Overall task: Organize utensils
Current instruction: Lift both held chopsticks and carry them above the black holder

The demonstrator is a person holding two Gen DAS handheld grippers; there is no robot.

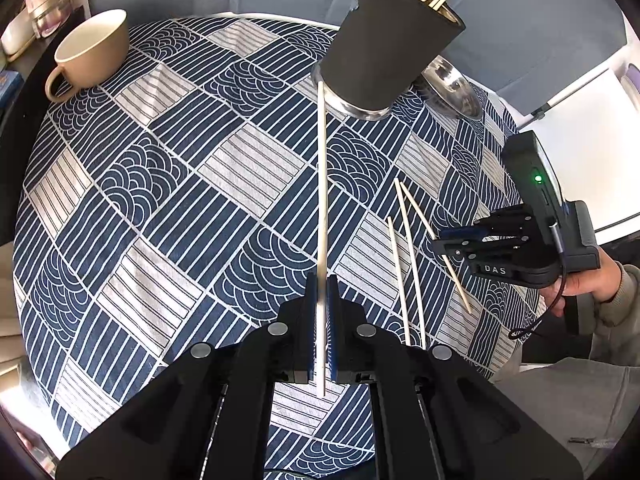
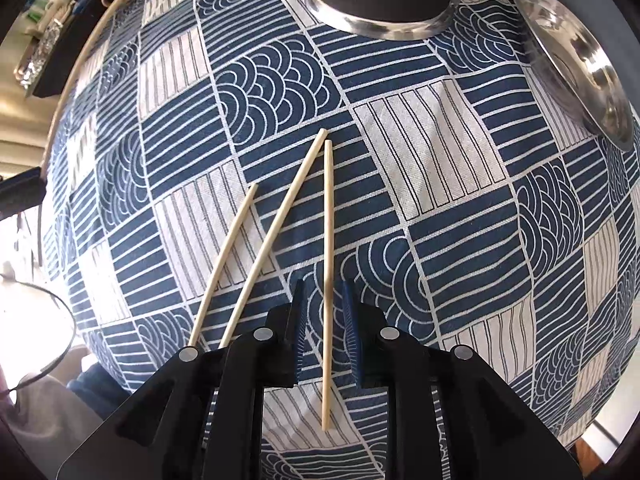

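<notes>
Your left gripper [image 1: 320, 320] is squeezed tight on one chopstick [image 1: 322, 200], its far end near the black cup [image 1: 392, 48]. That cup already holds some sticks; about five tops poke out. Three loose chopsticks [image 2: 276, 236] lie on the blue cloth [image 2: 440, 160]. Your right gripper [image 2: 325, 332] points down, jaws a little apart around the right-hand one, not pinching it. So I think four sticks are left to put away
</notes>
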